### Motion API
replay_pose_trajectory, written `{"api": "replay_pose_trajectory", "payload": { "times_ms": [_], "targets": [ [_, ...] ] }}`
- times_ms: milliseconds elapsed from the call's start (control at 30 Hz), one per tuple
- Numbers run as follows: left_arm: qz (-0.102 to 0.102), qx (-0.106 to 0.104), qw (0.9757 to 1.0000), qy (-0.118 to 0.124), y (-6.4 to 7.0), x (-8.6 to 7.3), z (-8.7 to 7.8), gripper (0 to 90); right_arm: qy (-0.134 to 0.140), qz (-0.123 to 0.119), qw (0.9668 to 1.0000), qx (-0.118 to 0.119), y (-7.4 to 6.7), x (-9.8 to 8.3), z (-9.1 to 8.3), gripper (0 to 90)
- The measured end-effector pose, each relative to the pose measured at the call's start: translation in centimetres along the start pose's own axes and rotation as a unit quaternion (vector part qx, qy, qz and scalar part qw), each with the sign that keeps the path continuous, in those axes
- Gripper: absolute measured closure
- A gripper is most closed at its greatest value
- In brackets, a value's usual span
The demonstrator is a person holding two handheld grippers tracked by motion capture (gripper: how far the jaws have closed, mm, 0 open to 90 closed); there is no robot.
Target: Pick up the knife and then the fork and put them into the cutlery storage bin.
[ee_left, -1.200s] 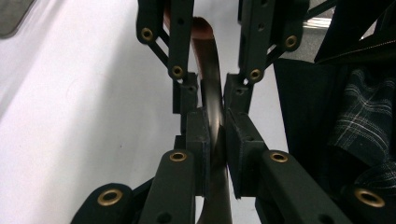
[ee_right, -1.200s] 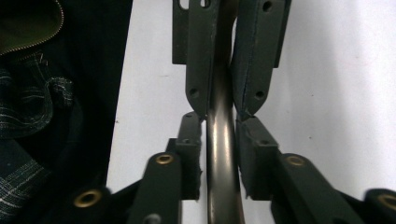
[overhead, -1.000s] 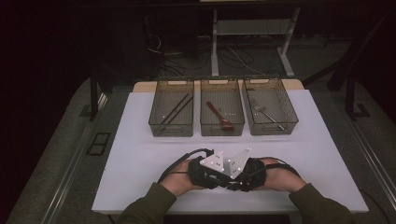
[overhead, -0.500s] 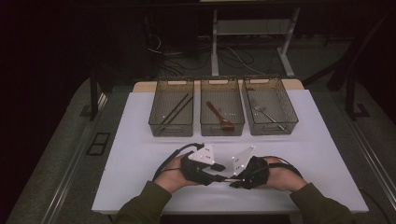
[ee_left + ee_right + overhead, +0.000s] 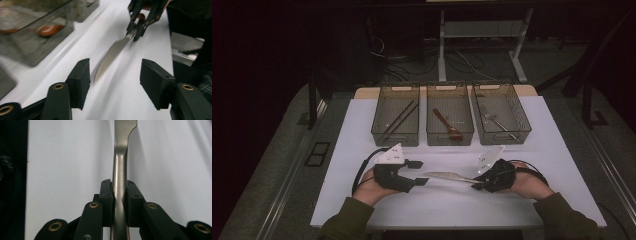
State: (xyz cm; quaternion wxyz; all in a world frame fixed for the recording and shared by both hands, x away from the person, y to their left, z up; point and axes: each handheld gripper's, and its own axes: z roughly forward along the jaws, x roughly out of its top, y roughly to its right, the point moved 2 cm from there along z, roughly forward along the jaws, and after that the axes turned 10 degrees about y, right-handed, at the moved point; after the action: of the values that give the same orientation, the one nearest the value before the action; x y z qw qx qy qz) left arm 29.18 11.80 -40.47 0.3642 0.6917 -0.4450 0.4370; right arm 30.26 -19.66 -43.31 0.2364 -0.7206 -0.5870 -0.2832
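Right gripper [image 5: 476,187] at about 5 o'clock on the white table [image 5: 437,210], jaws clamped hard on the handle of a table knife [image 5: 447,176]. In the right gripper view, both black pads [image 5: 107,200] pressed flat against the metal handle [image 5: 119,195], blade running off toward 12 o'clock. In the high view, knife held level just above the table near the front edge, blade pointing toward 9 o'clock at the left gripper [image 5: 421,172].

Left gripper at about 7 o'clock on the table, jaws roughly half apart and just been opening, gripping nothing. In the left gripper view, knife tip [image 5: 100,72] lying between the two pads [image 5: 79,80] without touching either, blade stretching up toward 1 o'clock to the right gripper [image 5: 136,31] clamped at the far end. Blade blurred there, so edge detail not readable.

Three clear bins side by side at the table's 12 o'clock edge. Left bin [image 5: 396,137] with dark chopsticks [image 5: 401,119] lying diagonally. Middle bin [image 5: 450,137] with a brown wooden spoon [image 5: 448,125]. Right bin [image 5: 502,136] with a metal fork [image 5: 498,124]. Knife well apart from all three, down at 6 o'clock between the two hands. Green sleeves [image 5: 344,220] entering from the bottom edge.
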Motion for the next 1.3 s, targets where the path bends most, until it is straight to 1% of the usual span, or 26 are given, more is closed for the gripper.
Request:
{"api": "replay_pose_trajectory", "payload": {
  "times_ms": [100, 167, 233, 300, 367, 433, 467, 500, 567, 633, 667, 733, 800, 900, 967, 1067, 1167, 1300],
  "targets": [
    [-0.005, 0.022, 0.9997, 0.003, -0.3, -0.8, -1.0, 37.4, 0.004, 0.016, 0.9998, -0.010, 0.6, -0.5, -0.7, 77.1],
    [-0.010, 0.036, 0.9993, 0.008, -0.3, -1.2, -1.5, 35.8, 0.007, 0.020, 0.9996, -0.019, 0.9, -0.8, -1.1, 77.1],
    [-0.015, 0.054, 0.9983, 0.018, -0.4, -1.7, -1.8, 33.1, 0.010, 0.028, 0.9993, -0.022, 1.3, -1.1, -1.4, 77.1],
    [-0.017, 0.072, 0.9971, 0.020, -0.5, -2.4, -2.0, 29.3, 0.011, 0.043, 0.9985, -0.033, 1.6, -1.4, -1.8, 77.1],
    [-0.025, 0.081, 0.9962, 0.019, -0.6, -3.1, -2.1, 26.5, 0.014, 0.057, 0.9976, -0.037, 1.9, -1.6, -2.1, 77.1],
    [-0.026, 0.090, 0.9954, 0.017, -0.6, -3.4, -2.2, 23.9, 0.016, 0.066, 0.9967, -0.045, 2.2, -1.8, -2.5, 77.1],
    [-0.027, 0.095, 0.9949, 0.018, -0.6, -3.6, -2.2, 23.0, 0.019, 0.074, 0.9957, -0.052, 2.3, -1.9, -2.6, 77.1],
    [-0.026, 0.101, 0.9943, 0.022, -0.6, -3.7, -2.2, 21.2, 0.019, 0.077, 0.9953, -0.056, 2.5, -2.0, -2.8, 77.1],
    [-0.030, 0.105, 0.9937, 0.025, -0.5, -4.1, -2.2, 17.9, 0.024, 0.090, 0.9937, -0.062, 2.7, -2.1, -3.2, 77.1],
    [-0.028, 0.110, 0.9932, 0.024, -0.4, -4.4, -2.0, 13.1, 0.029, 0.100, 0.9921, -0.070, 3.0, -2.1, -3.6, 77.1],
    [-0.031, 0.110, 0.9932, 0.022, -0.4, -4.5, -2.0, 12.9, 0.032, 0.108, 0.9908, -0.075, 3.1, -2.2, -3.9, 77.1],
    [-0.029, 0.114, 0.9929, 0.020, -0.4, -4.6, -1.9, 9.0, 0.039, 0.124, 0.9887, -0.076, 3.5, -2.3, -4.4, 77.1],
    [-0.033, 0.113, 0.9929, 0.018, -0.4, -4.6, -1.8, 6.5, 0.040, 0.138, 0.9856, -0.088, 3.9, -2.3, -4.9, 77.1],
    [-0.033, 0.114, 0.9929, 0.015, -0.4, -4.8, -1.6, 3.8, 0.043, 0.147, 0.9826, -0.106, 4.5, -2.3, -5.7, 77.1],
    [-0.037, 0.114, 0.9927, 0.012, -0.4, -4.8, -1.5, 1.6, 0.050, 0.154, 0.9805, -0.111, 4.9, -2.3, -6.2, 77.1],
    [-0.039, 0.115, 0.9925, 0.011, -0.3, -4.8, -1.4, 0.0, 0.055, 0.165, 0.9766, -0.127, 5.5, -2.4, -7.1, 77.0],
    [-0.040, 0.120, 0.9920, 0.009, -0.3, -4.7, -1.4, 0.0, 0.063, 0.169, 0.9741, -0.137, 6.2, -2.4, -7.9, 77.0],
    [-0.043, 0.119, 0.9920, 0.007, -0.2, -4.7, -1.5, 0.0, 0.075, 0.183, 0.9687, -0.150, 7.2, -2.3, -8.8, 77.0]
  ]
}}
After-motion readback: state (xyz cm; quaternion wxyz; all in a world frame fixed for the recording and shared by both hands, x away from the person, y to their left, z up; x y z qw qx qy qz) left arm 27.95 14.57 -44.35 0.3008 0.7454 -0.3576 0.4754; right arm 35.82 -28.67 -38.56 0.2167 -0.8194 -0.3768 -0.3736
